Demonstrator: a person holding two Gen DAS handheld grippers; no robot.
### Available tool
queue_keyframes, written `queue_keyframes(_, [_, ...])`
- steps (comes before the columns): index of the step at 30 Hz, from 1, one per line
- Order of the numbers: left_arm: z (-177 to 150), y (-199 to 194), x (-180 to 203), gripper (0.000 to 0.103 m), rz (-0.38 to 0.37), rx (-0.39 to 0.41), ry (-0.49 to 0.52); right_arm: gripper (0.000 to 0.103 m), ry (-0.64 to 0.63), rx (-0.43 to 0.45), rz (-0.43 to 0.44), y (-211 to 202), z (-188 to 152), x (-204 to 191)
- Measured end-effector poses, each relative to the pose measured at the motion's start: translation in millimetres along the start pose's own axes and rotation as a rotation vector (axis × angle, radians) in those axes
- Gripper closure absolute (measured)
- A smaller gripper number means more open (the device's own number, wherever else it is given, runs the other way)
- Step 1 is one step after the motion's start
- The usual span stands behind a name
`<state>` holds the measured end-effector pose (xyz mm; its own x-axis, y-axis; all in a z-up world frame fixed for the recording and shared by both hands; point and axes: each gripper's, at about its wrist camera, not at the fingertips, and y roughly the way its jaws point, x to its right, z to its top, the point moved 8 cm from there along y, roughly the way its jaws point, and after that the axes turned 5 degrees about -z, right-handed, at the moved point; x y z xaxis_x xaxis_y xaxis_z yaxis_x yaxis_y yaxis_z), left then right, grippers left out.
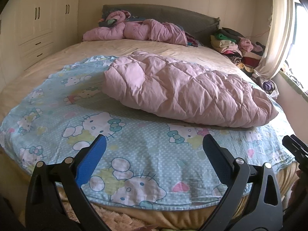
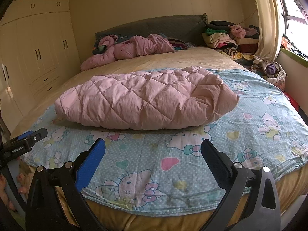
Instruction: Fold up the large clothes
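Observation:
A pink quilted padded garment (image 1: 184, 92) lies folded in a thick bundle on a blue cartoon-cat sheet (image 1: 134, 150) spread over the bed; it also shows in the right wrist view (image 2: 146, 100) on the same sheet (image 2: 192, 169). My left gripper (image 1: 154, 144) is open and empty above the sheet's near edge, short of the bundle. My right gripper (image 2: 153, 146) is open and empty too, near the bed's foot. The left gripper's tip (image 2: 32, 136) shows at the left of the right wrist view; the right gripper's tip (image 1: 294, 146) shows at the right edge of the left wrist view.
A second crumpled pink quilted piece (image 1: 138, 30) lies by the grey headboard (image 1: 173, 15). A pile of folded clothes (image 1: 234, 44) sits at the bed's far right corner beside a curtain (image 1: 277, 28). White wardrobes (image 2: 34, 53) line the left wall. A bag of clothes (image 2: 273, 71) stands right.

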<state>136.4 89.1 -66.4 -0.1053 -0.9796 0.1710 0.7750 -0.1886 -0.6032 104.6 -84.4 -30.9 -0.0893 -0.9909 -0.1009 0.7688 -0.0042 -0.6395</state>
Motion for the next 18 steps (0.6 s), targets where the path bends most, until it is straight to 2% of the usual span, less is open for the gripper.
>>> queue_keyframes(18, [-0.8, 0.4, -1.0, 0.009, 0.013, -0.005, 0.006, 0.004, -0.003, -0.002, 0.002, -0.1, -1.2, -1.3])
